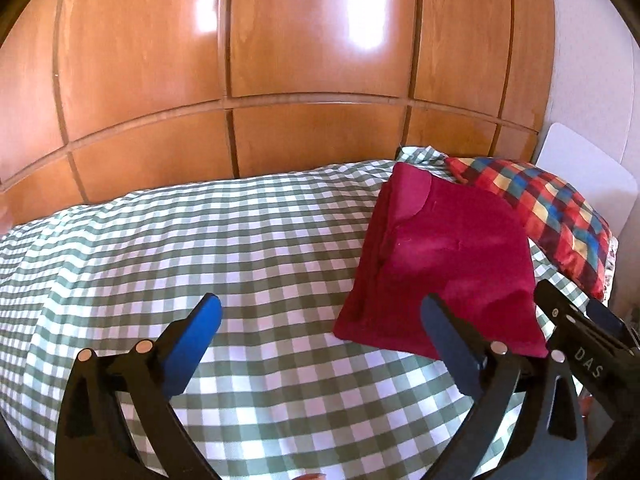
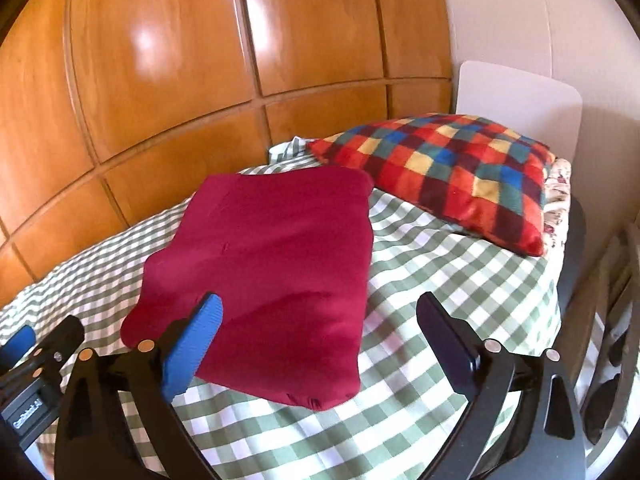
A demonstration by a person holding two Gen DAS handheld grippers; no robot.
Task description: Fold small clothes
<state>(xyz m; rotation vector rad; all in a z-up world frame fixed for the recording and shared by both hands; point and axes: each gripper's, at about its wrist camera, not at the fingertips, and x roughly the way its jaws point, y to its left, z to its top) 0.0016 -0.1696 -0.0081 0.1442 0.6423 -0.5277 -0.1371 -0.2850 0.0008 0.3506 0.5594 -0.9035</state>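
A dark red garment (image 2: 272, 264) lies folded into a rough rectangle on a bed covered by a green-and-white checked sheet (image 1: 240, 248). It sits toward the head of the bed, its far corner just beside a cushion (image 2: 460, 172) checked in red, blue, yellow and green; whether the two touch is hard to tell. Behind the cushion stands a white headboard (image 2: 516, 96), and along the far side of the bed runs a wall of glossy wooden wardrobe panels (image 1: 312, 40).

The left tongs (image 1: 322, 338) stand wide apart with nothing between them — only bare checked sheet shows in the gap. Their right finger overlaps the near left corner of the garment in the left wrist view, but it is not pinching the cloth. The right tongs (image 2: 320, 338) are likewise spread wide and hold nothing; the near edge of the garment lies in the space between their blue pad (image 2: 192, 352) and the dark finger opposite, with neither pressing on it.

Each tool shows at the edge of the other's view — the right one as a black body at the lower right of the left wrist view, the left one at the lower left of the right wrist view
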